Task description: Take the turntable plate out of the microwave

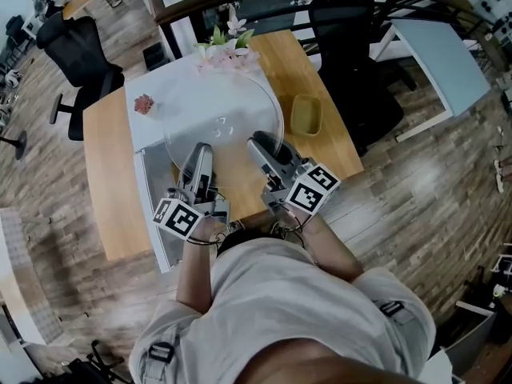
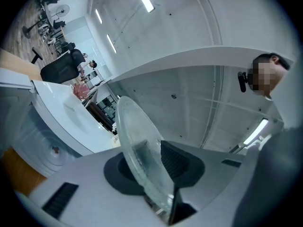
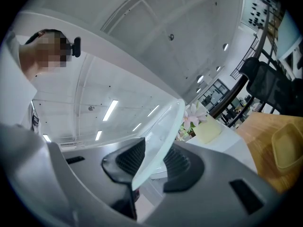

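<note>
Head view: left gripper (image 1: 198, 152) and right gripper (image 1: 262, 144) reach forward side by side, each clenched on the near rim of the clear glass plate (image 1: 232, 110). The plate spreads out ahead of both grippers, off the bench (image 1: 108, 182), over the white microwave (image 1: 148, 130) and the wood beside it. A small pink thing (image 1: 144, 103) lies on the microwave, ahead and to the left of the left gripper. A yellow dish (image 1: 306, 114) sits ahead and to the right of the right gripper, and flowers (image 1: 228, 42) stand beyond the plate's far rim.

Left gripper view: the left gripper (image 2: 151, 164) has its jaws closed on the rim of the plate (image 2: 137, 145), which runs away from them edge-on and tilted. The microwave (image 2: 61, 112) lies to the gripper's left, its open cavity showing apart from the plate. The pink thing (image 2: 80, 90) rests on top of it.

Right gripper view: the right gripper (image 3: 151, 162) grasps the rim of the plate (image 3: 163, 136) between its ribbed pads. The flowers (image 3: 191, 117) show past the plate's far edge. The yellow dish (image 3: 286, 148) is on the bench (image 3: 265, 126), off to the gripper's right.
</note>
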{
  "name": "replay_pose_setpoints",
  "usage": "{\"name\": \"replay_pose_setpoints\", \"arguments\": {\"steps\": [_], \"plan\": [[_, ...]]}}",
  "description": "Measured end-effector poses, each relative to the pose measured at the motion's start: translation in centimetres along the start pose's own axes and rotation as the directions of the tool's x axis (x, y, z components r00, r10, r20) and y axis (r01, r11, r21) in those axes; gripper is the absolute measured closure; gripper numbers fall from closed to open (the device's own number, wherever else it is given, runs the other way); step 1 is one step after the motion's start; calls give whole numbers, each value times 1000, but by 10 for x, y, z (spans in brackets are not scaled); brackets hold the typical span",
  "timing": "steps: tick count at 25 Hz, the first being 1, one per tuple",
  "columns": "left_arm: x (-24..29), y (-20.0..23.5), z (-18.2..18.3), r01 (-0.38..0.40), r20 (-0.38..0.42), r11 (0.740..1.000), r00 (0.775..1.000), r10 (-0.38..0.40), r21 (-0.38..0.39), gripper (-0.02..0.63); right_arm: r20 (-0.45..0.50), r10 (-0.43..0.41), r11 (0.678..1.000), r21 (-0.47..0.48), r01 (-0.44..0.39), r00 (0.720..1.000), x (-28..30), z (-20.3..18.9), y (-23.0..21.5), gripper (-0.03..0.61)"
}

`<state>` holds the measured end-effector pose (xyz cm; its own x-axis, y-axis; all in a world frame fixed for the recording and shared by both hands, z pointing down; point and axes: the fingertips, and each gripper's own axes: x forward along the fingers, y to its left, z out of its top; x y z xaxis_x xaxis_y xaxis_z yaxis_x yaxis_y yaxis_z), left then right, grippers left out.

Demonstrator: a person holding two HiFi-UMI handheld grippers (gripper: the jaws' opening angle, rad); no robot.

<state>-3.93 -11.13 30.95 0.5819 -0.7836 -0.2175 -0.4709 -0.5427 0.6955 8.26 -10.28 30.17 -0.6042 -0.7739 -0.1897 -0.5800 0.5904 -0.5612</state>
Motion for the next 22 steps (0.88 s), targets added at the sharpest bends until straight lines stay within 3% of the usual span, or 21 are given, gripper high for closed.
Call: {"name": "replay_pose_setpoints", "arguments": {"steps": [22], "plan": [[3,-1,-2,6,-10,1000,1000,-5,13,499,1,-2,1000,-14,2,1000,0,3,-2,462]]}}
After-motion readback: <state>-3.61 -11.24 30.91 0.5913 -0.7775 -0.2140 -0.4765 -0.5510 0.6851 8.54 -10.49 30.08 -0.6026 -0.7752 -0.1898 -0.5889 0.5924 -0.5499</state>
